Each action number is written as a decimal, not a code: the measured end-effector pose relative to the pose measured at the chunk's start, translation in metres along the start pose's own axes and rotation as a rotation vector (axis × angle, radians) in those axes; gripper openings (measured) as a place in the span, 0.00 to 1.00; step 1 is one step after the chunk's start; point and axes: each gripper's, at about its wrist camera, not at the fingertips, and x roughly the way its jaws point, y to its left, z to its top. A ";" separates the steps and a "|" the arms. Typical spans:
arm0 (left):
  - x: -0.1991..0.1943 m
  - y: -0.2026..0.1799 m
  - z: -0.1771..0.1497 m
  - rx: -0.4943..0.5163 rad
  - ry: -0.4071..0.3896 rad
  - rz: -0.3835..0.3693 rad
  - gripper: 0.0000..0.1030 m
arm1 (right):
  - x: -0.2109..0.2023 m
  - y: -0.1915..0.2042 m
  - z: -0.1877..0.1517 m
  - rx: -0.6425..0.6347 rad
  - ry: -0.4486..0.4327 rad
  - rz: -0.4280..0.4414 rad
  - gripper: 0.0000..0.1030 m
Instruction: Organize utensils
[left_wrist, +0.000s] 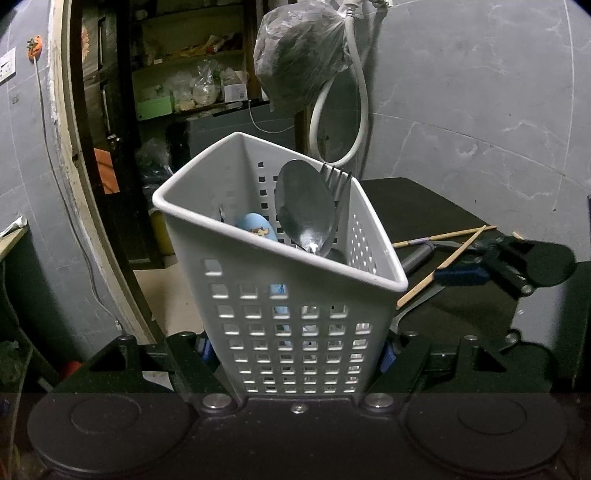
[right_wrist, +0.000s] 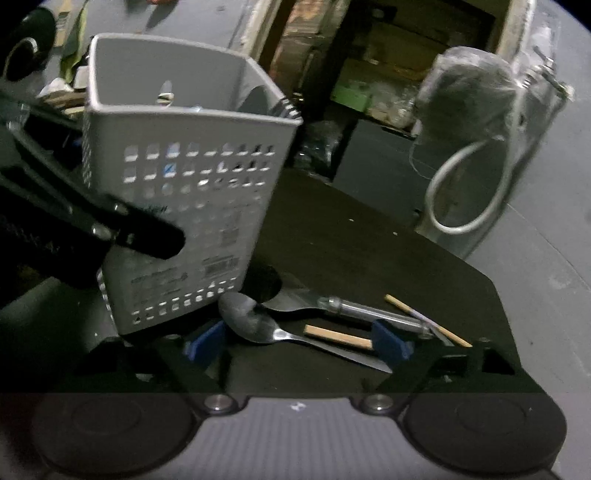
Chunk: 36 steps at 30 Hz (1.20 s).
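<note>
The left gripper (left_wrist: 295, 354) was matte black, its two arms angling inward from the frame's lower corners, with blue pads (left_wrist: 388, 356) at the fingertips. Round silver screw heads sat at the base of each arm and smaller ones farther out, above a dark body with two large round discs along the bottom edge. The right gripper (right_wrist: 301, 345) matched it: black arms, blue rectangular pads (right_wrist: 389, 341), silver screws, a ribbed grey centre plate.

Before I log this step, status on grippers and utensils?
Left gripper clamped on caddy. Right gripper open over spoon. Knife and chopsticks crossing spoon's handle.
</note>
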 end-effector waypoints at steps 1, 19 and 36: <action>0.000 0.000 0.000 0.002 -0.001 0.001 0.75 | 0.002 0.002 0.000 -0.010 -0.001 0.012 0.79; -0.001 0.001 -0.001 0.002 -0.002 0.002 0.75 | 0.038 -0.034 0.002 0.118 0.055 0.267 0.44; -0.002 0.001 0.000 -0.001 -0.003 -0.004 0.75 | 0.025 -0.060 0.003 0.216 0.076 0.291 0.46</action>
